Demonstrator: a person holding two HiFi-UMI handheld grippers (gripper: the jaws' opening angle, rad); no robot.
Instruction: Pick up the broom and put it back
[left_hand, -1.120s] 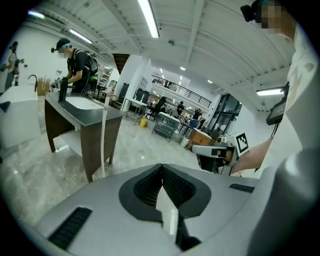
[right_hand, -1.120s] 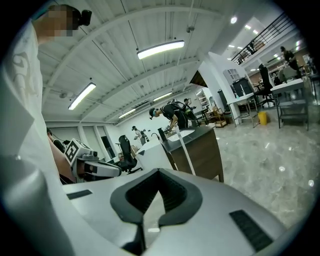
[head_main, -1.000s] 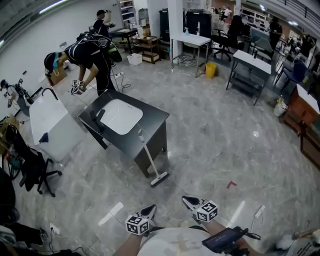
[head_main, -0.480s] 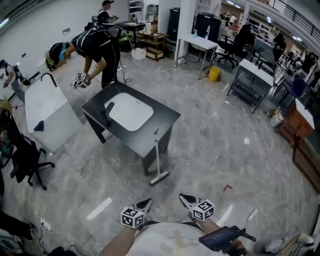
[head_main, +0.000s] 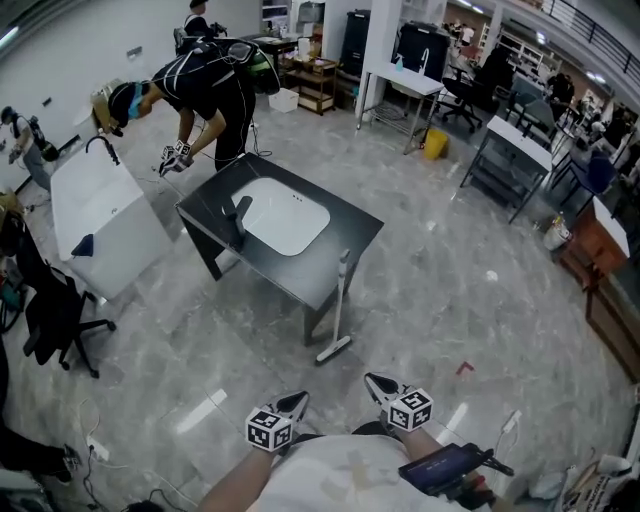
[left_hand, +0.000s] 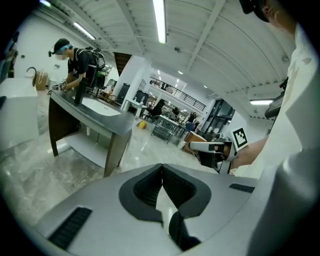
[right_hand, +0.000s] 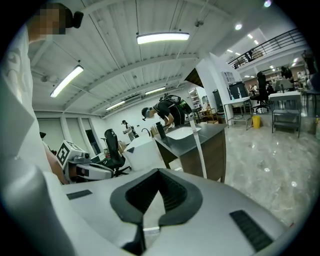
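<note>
Grey marble floor (head_main: 450, 290) surrounds a black sink counter (head_main: 310, 268)

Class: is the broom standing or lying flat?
Standing, slightly tilted: the broom rests head-down on the floor, handle against the sink cabinet.

One broom (head_main: 338, 310); one black counter (head_main: 355, 228) bearing one white basin (head_main: 285, 215) and one faucet (head_main: 240, 218); two tongs near, left tongs (head_main: 295, 403) and right tongs (head_main: 374, 382); one yellow bin (head_main: 434, 146) far.
</note>
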